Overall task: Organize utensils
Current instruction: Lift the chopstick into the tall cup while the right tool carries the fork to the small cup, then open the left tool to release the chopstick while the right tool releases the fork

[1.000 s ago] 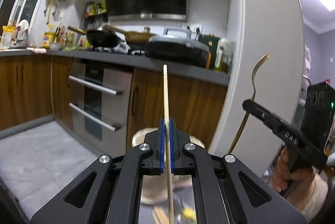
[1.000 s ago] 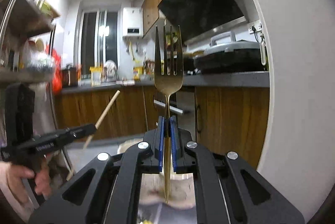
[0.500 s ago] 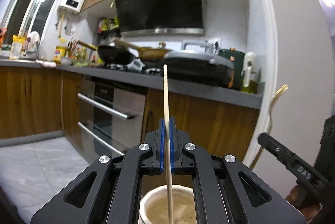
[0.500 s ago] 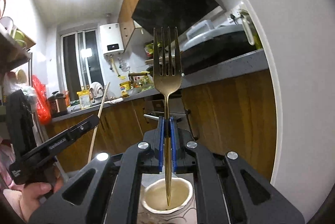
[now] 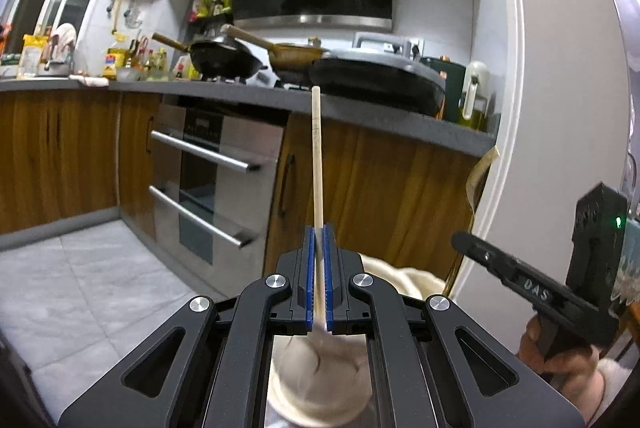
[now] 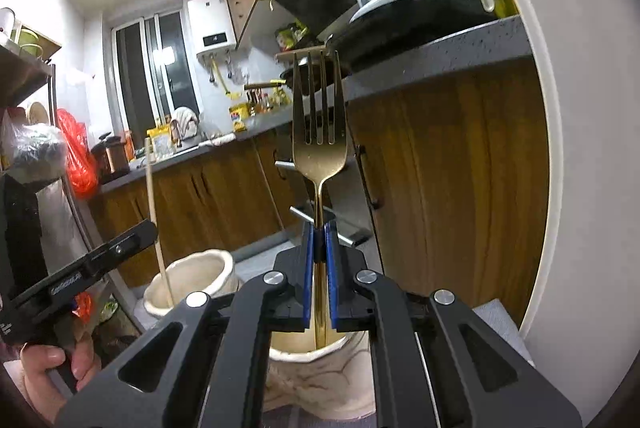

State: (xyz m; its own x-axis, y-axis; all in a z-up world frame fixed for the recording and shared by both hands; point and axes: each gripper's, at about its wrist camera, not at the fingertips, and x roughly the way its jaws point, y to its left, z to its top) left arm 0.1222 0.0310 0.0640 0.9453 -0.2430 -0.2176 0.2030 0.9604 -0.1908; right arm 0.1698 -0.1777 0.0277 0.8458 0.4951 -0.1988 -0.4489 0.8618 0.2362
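My left gripper is shut on a wooden chopstick that stands upright, its lower end inside a cream ceramic pot below the jaws. My right gripper is shut on a gold fork, tines up, its handle end dipping into a second cream pot. In the right wrist view the left gripper holds the chopstick over the first pot. In the left wrist view the right gripper and the fork show at right.
A grey kitchen counter with pans and wooden cabinets lies ahead, with an oven below. A white pillar stands at right. A shelf with bags is at left in the right wrist view.
Both grippers have come lower over the pots. The chopstick and fork ends now sit deeper in their pots. Both jaws stay shut.
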